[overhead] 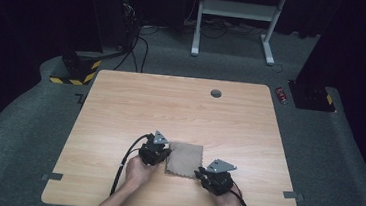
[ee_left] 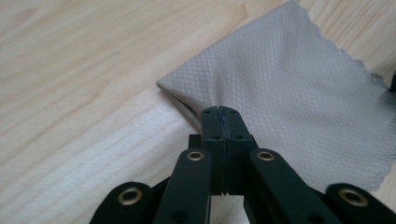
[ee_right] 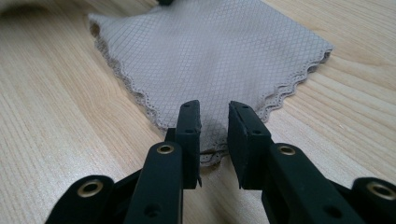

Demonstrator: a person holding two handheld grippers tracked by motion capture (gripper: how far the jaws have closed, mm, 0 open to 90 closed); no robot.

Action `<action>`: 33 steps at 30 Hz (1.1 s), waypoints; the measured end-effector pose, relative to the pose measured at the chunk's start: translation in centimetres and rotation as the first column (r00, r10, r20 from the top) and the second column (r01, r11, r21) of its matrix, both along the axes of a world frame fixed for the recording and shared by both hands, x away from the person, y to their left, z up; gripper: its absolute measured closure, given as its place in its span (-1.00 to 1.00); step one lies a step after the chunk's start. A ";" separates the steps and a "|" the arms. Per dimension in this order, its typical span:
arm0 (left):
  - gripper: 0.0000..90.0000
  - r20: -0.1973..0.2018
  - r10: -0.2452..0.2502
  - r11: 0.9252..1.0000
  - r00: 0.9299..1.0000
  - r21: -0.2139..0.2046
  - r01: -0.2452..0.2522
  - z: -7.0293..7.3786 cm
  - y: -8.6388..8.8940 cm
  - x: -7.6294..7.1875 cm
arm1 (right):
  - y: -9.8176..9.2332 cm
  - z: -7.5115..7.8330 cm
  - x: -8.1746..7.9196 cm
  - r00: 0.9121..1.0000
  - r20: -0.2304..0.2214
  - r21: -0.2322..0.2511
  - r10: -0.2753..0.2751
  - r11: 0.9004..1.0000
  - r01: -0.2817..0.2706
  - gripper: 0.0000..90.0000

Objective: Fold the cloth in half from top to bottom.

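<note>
A grey-brown cloth (overhead: 184, 158) with a diamond weave lies folded flat on the wooden table (overhead: 170, 107), near the front edge. In the left gripper view the cloth (ee_left: 289, 93) has a folded edge, and my left gripper (ee_left: 218, 111) is shut on it, jaws pressed together at the fold. From above, the left gripper (overhead: 167, 155) sits at the cloth's left side. My right gripper (overhead: 199, 173) is at the cloth's near right corner. In the right gripper view it (ee_right: 215, 109) stands open, a gap between the jaws, over the scalloped hem of the cloth (ee_right: 210, 56).
A round cable hole (overhead: 216, 93) sits near the table's far edge. Bare wood stretches behind and to both sides of the cloth. On the floor beyond are a red can (overhead: 282, 95), a white desk frame (overhead: 237, 10) and a yellow-black striped base (overhead: 73, 76).
</note>
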State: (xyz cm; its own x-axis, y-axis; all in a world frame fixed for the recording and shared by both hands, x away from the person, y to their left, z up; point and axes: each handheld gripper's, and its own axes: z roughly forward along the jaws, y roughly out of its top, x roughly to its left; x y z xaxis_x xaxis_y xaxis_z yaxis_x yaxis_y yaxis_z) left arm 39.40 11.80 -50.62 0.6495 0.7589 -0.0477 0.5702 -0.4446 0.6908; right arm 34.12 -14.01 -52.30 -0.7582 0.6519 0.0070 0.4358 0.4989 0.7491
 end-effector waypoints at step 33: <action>0.14 -0.007 -0.056 0.994 0.998 0.097 0.057 -0.3 1.1 -6.2 | -0.2 0.0 0.0 1.000 -0.008 0.006 0.005 1.000 -0.005 0.61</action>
